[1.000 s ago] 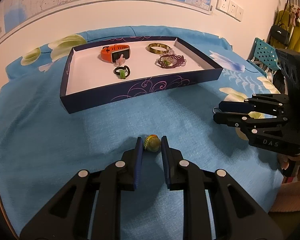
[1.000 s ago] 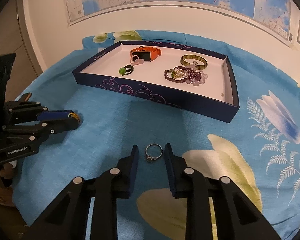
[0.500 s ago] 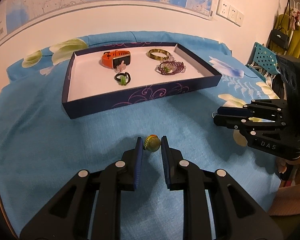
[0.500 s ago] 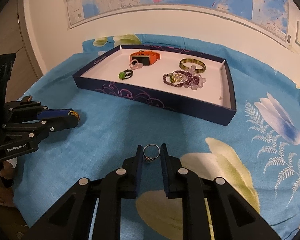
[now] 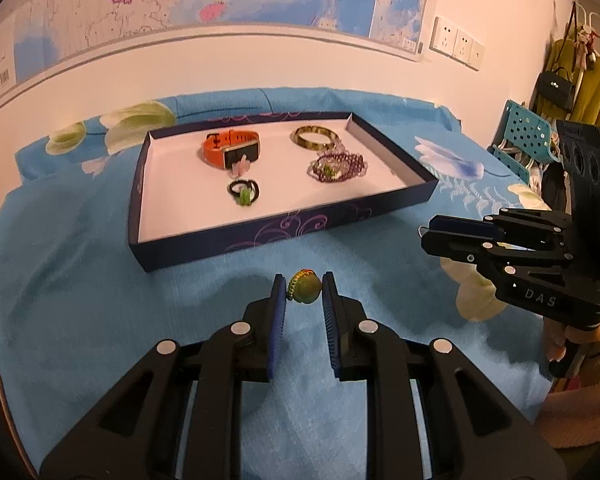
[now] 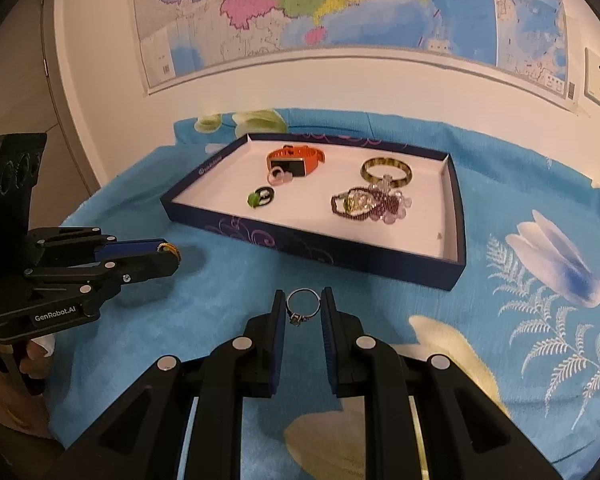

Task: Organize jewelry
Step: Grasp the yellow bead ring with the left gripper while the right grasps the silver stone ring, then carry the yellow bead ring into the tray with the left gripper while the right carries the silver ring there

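My left gripper (image 5: 304,292) is shut on a green and gold ring (image 5: 305,291) and holds it above the blue cloth, in front of the dark blue tray (image 5: 284,232). My right gripper (image 6: 303,309) is shut on a thin silver ring (image 6: 302,307), also lifted in front of the tray (image 6: 340,254). The tray holds an orange watch (image 5: 230,148), a black ring with a green stone (image 5: 243,191), a gold bangle (image 5: 315,137) and a purple bead bracelet (image 5: 338,165). Each gripper shows in the other's view, the right one (image 5: 428,232) and the left one (image 6: 172,254).
A blue flowered cloth (image 6: 540,280) covers the table. A wall with a map (image 6: 340,8) stands behind the tray. A teal chair (image 5: 528,136) and hanging coats (image 5: 588,88) are at the far right.
Both grippers have risen with their rings, so the cloth and tray look lower and farther. The right gripper's jaws closed on the silver ring.
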`<state>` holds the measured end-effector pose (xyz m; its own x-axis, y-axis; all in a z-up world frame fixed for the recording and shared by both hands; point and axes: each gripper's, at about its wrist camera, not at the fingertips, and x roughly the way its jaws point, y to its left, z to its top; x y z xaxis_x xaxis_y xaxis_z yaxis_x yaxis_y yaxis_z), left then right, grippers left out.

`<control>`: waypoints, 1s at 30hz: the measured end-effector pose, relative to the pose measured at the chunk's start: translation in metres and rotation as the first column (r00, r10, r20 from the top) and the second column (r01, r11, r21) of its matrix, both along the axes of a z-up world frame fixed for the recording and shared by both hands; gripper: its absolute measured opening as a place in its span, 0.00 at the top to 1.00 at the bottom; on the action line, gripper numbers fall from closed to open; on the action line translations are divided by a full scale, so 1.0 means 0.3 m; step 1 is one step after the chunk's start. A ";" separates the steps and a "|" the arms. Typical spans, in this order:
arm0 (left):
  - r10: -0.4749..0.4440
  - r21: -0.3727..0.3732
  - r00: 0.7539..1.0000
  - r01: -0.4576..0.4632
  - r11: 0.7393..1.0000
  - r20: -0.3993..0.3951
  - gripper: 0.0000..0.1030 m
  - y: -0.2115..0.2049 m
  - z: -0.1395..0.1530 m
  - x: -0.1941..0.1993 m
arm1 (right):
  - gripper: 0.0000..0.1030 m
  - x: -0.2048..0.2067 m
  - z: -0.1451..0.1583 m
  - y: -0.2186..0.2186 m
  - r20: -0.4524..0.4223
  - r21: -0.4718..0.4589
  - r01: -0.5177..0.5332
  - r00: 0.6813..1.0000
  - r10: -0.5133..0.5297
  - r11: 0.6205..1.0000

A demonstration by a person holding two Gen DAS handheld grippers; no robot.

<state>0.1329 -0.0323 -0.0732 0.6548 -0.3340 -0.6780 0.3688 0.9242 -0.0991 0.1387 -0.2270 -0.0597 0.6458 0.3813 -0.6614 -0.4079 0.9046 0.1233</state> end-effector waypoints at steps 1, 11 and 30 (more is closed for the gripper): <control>0.001 -0.001 1.000 -0.001 1.000 0.006 0.82 -0.002 0.005 0.001 | 0.85 0.001 0.005 -0.001 0.006 0.002 0.002 1.000 -0.002 1.000; 0.011 -0.011 0.999 -0.010 1.000 0.041 0.82 -0.009 0.045 0.020 | 0.85 0.015 0.022 -0.003 0.022 0.022 -0.003 1.000 0.002 1.000; 0.017 -0.016 0.998 -0.016 1.000 0.067 0.82 -0.013 0.071 0.044 | 0.85 0.039 0.048 -0.014 0.050 0.038 0.000 0.999 -0.002 0.999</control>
